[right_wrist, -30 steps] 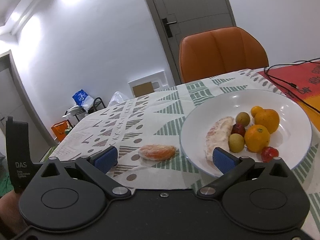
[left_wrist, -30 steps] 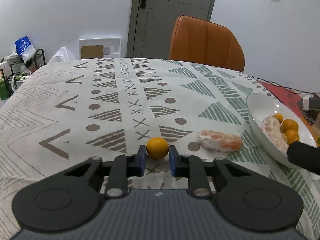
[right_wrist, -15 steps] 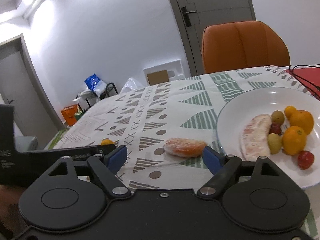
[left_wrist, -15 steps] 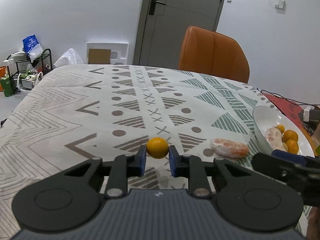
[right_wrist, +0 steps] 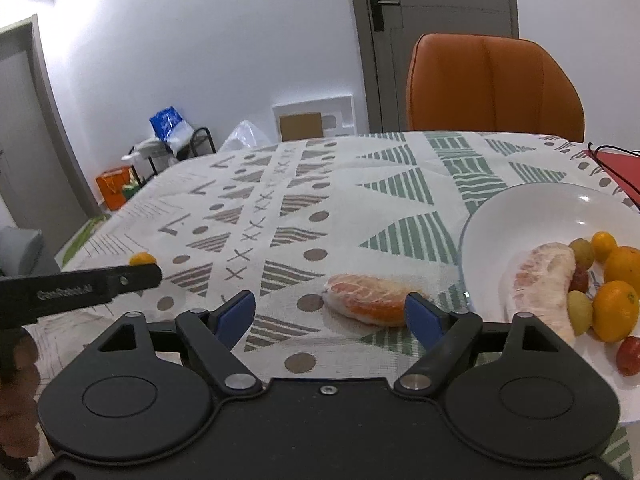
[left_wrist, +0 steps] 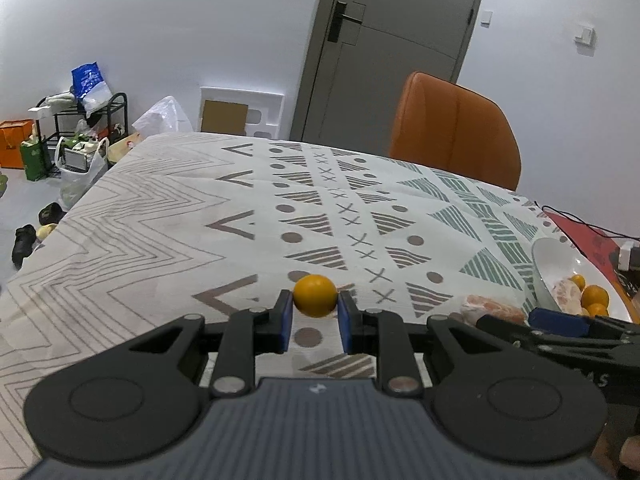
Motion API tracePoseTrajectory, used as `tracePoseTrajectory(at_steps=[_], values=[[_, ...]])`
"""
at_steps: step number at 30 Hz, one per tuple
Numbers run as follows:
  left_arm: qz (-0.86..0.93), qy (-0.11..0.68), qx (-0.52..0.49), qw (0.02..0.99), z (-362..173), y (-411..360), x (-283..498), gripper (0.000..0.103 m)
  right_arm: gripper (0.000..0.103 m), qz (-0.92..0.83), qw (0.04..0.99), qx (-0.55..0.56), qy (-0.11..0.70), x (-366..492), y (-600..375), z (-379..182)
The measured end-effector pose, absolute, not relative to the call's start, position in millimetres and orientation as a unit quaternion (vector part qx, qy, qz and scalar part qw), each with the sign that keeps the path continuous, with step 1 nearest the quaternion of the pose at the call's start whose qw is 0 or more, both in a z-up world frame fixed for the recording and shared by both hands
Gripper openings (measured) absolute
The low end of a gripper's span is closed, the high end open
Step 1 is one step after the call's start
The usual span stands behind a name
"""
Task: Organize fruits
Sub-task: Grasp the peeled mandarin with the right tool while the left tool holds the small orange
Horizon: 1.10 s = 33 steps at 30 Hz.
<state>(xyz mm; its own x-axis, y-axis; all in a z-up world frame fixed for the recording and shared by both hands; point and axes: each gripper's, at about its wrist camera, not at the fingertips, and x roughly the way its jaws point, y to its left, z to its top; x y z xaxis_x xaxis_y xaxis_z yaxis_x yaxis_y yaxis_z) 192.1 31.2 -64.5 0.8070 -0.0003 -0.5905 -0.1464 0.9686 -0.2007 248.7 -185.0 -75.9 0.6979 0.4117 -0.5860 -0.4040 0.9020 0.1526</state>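
Left gripper (left_wrist: 315,322): jaws clamped on the small orange (left_wrist: 315,295); we carry it level toward the plate (left_wrist: 549,264) at 3 o'clock.
Right gripper (right_wrist: 331,314): jaws apart around the peeled fruit piece (right_wrist: 366,294); we close gently.

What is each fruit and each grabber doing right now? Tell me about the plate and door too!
left gripper: shut on the small orange
small orange: held above the tablecloth
right gripper: open, empty, near the peeled segment
peeled segment: lying on the tablecloth, outside the plate
plate: holds several fruits
door: closed
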Motion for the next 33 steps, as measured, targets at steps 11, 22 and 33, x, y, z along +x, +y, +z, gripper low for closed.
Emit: tracePoseTrajectory(at_steps=[11, 22, 33], values=[[0.045, 0.302, -0.136, 0.942, -66, 51, 188, 0.022, 0.078, 0.221, 0.922, -0.013, 0.319, 257, -167, -78], [0.055, 0.301, -0.145, 0.941, -68, 60, 186, 0.022, 0.076, 0.223, 0.920, -0.032, 0.320, 266, -155, -78], [0.060, 0.300, -0.149, 0.940, -69, 63, 184, 0.022, 0.069, 0.209, 0.921, -0.071, 0.322, 274, -145, -89]])
